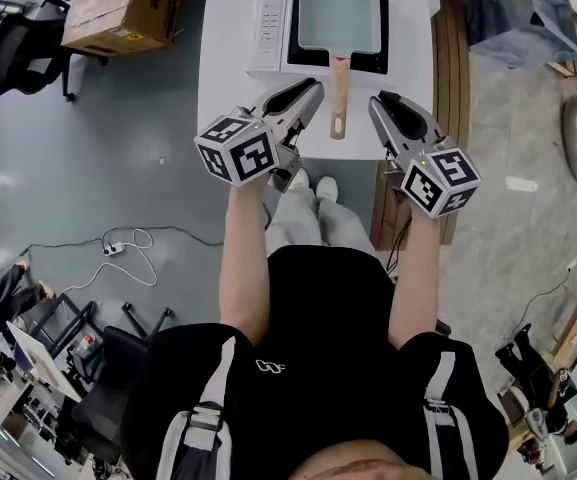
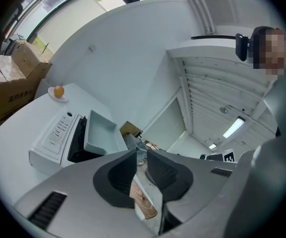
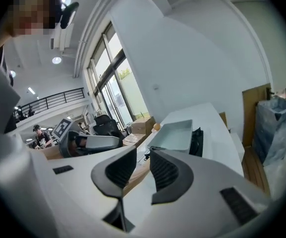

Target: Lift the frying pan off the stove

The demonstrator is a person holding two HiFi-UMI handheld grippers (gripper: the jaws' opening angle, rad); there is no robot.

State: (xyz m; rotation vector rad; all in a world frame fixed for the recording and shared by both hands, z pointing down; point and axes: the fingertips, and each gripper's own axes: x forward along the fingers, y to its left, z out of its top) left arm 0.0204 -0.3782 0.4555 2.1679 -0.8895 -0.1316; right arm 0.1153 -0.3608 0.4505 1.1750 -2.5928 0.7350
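Note:
A pale green rectangular frying pan (image 1: 338, 10) sits on the black top of a white stove (image 1: 268, 28) at the far end of the table. Its wooden handle (image 1: 339, 93) points toward me. My left gripper (image 1: 313, 86) hovers just left of the handle and my right gripper (image 1: 380, 100) just right of it, neither touching. Both stand open with nothing gripped. In the left gripper view (image 2: 141, 155) the handle (image 2: 143, 202) shows below the gap, the pan (image 2: 99, 133) beyond. The right gripper view (image 3: 143, 155) shows the pan (image 3: 175, 135) ahead.
The white table (image 1: 228, 98) is narrow, with a wooden panel (image 1: 453, 58) along its right side. A cardboard box (image 1: 123, 8) and an office chair (image 1: 8, 48) stand to the left. An orange (image 2: 58, 91) lies behind the stove. A grey bag (image 3: 274, 128) stands at the right.

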